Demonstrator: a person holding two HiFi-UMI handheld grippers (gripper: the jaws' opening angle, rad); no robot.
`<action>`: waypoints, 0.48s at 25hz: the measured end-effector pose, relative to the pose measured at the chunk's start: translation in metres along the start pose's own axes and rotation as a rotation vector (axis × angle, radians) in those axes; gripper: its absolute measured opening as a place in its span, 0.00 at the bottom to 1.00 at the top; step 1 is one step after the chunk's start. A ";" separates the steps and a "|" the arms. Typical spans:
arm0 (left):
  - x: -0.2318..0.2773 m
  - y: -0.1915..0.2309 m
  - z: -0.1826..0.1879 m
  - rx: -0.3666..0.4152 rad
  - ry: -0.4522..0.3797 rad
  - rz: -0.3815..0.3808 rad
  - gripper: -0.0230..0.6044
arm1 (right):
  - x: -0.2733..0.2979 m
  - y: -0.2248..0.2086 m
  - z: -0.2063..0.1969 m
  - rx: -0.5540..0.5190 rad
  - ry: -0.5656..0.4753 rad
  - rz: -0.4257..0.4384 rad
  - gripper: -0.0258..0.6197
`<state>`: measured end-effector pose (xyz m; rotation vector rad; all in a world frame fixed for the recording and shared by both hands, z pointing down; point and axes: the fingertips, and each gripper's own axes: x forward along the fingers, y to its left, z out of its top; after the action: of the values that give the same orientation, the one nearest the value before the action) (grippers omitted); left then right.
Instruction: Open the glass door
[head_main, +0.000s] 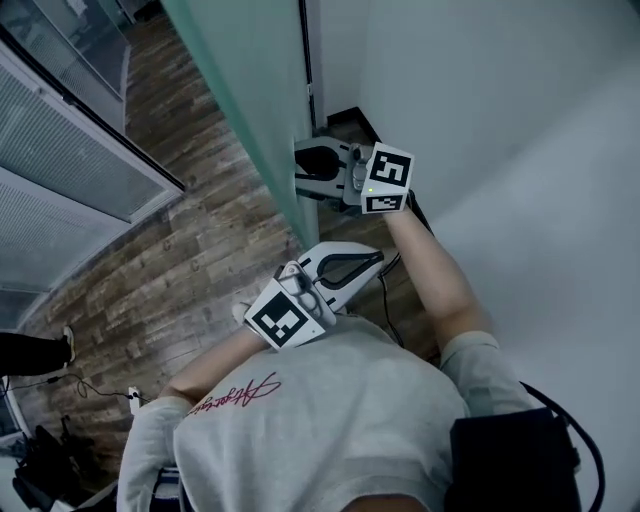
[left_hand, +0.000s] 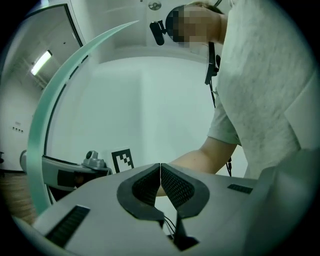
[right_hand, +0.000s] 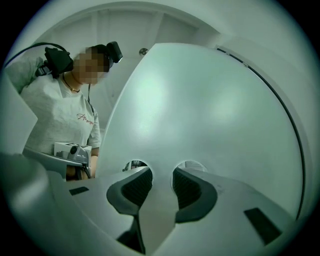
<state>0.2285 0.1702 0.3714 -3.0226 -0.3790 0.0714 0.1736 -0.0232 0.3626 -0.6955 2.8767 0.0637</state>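
The frosted green glass door (head_main: 250, 80) runs from the top of the head view down to my right gripper (head_main: 300, 170). That gripper is shut on the door's edge, one jaw on each side. In the right gripper view the glass door (right_hand: 210, 115) fills the right side and its edge passes between the pads of the right gripper (right_hand: 161, 180). My left gripper (head_main: 375, 260) is held close to the person's chest, apart from the door. Its pads meet with nothing between them in the left gripper view (left_hand: 160, 172), which also shows the door's curved edge (left_hand: 45, 125).
A white wall (head_main: 520, 120) stands close on the right of the door. Wood-pattern floor (head_main: 180, 260) spreads to the left, bounded by a glazed partition with blinds (head_main: 60, 170). Cables (head_main: 90, 390) and a shoe (head_main: 40, 350) lie at the lower left.
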 end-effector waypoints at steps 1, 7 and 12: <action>0.011 0.000 -0.003 -0.002 -0.001 -0.023 0.06 | -0.013 -0.004 -0.001 0.002 -0.004 0.004 0.24; 0.069 -0.029 -0.012 0.019 -0.027 -0.225 0.06 | -0.090 -0.010 -0.004 -0.002 0.018 -0.025 0.24; 0.119 -0.064 0.014 0.064 -0.081 -0.347 0.06 | -0.144 0.002 0.022 -0.011 0.068 -0.050 0.24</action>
<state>0.3270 0.2631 0.3600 -2.8490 -0.8828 0.1758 0.3018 0.0449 0.3672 -0.7860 2.9238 0.0503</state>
